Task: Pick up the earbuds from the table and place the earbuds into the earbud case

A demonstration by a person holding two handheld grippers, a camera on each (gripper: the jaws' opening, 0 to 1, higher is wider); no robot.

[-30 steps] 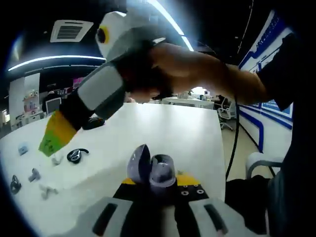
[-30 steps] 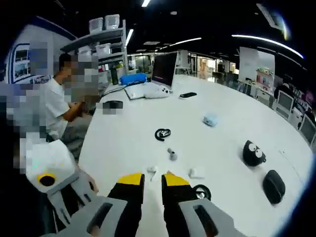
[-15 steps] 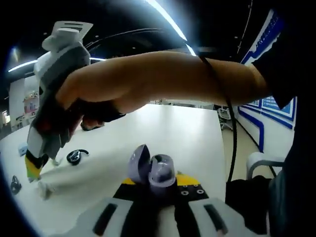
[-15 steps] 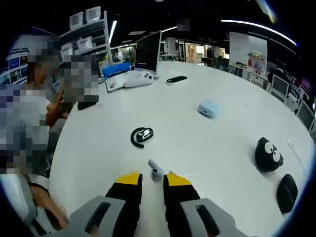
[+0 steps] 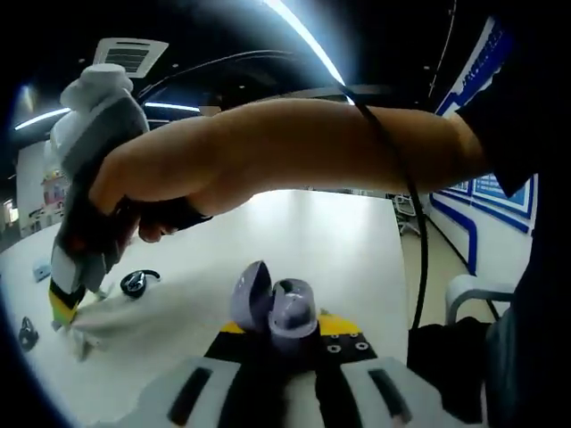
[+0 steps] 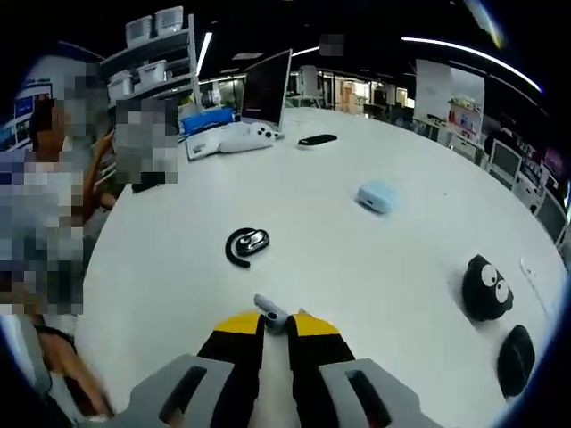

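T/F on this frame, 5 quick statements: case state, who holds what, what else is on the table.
1. The purple earbud case sits open in the left gripper. True.
2. The right gripper is shut on a grey earbud. True; the earbud sits between the closed yellow tips.
3. The earbud is already inside the case. False; it is at the right gripper's tips down at the table, apart from the case.
4. The black ear-hook earpiece lies on the table beyond the right gripper. True.
5. The light blue case is held by a gripper. False; it lies free on the table.
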